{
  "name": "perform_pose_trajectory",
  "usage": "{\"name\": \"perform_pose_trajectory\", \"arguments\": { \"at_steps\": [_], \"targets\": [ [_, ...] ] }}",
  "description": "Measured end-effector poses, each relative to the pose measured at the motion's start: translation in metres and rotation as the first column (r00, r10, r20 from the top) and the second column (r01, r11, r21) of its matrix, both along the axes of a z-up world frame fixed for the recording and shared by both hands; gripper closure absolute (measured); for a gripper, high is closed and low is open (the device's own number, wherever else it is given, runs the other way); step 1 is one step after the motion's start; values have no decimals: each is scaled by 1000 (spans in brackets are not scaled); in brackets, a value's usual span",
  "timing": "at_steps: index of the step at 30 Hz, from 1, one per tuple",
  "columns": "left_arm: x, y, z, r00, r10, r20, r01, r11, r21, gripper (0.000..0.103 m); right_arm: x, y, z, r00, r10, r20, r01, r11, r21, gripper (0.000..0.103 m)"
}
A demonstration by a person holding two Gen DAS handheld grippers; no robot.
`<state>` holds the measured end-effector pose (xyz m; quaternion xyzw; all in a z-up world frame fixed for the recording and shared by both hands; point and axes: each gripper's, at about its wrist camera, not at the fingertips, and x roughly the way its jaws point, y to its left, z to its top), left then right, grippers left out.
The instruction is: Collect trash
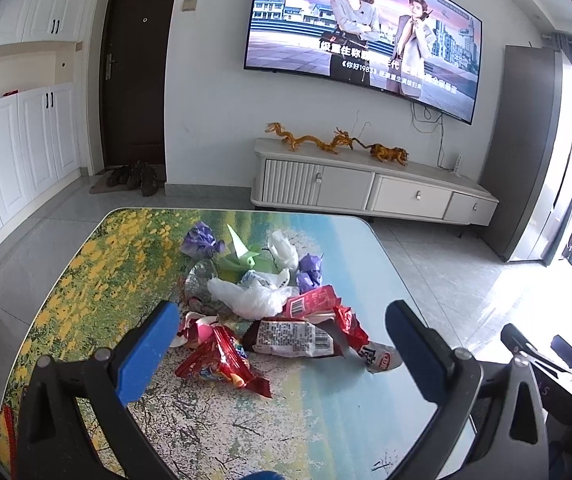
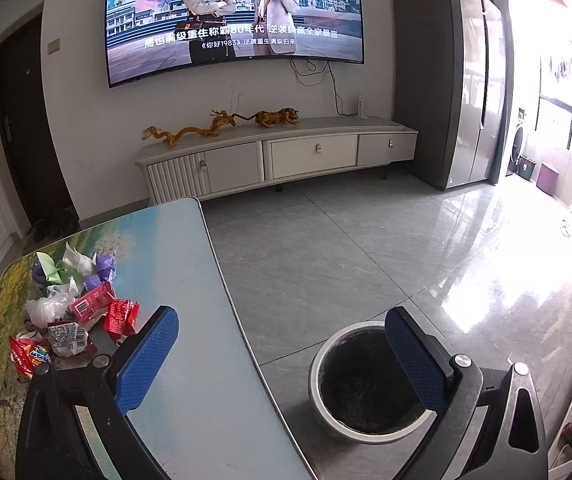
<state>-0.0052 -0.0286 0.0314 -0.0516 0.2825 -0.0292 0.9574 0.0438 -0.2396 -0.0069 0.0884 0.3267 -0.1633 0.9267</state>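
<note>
Mid-tabletop [image 1: 86, 280]: trash pile [image 1: 270, 304] of crumpled red wrappers, white bags, purple and green paper. Left tongs [image 1: 282, 344] wide open before it; right tongs [image 2: 282, 356] open, empty, above bin [image 2: 366, 384].

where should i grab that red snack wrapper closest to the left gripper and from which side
Grip the red snack wrapper across its narrow puffed middle, coming down from above with the open left hand-held gripper. It lies flat on the table at the pile's near edge, ends crimped thin, so the raised middle likely gives the fingers most to pinch.
</note>
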Motion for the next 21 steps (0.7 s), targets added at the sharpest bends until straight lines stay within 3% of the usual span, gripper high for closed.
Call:
{"name": "perform_pose_trajectory", "arguments": {
  "at_steps": [21],
  "targets": [
    [10, -3, -19, 1000, -7, -29, 7, 1000, 8, 0, 2, -3, -6, 999, -44, -9, 44, 998, -36, 0]
  ]
}}
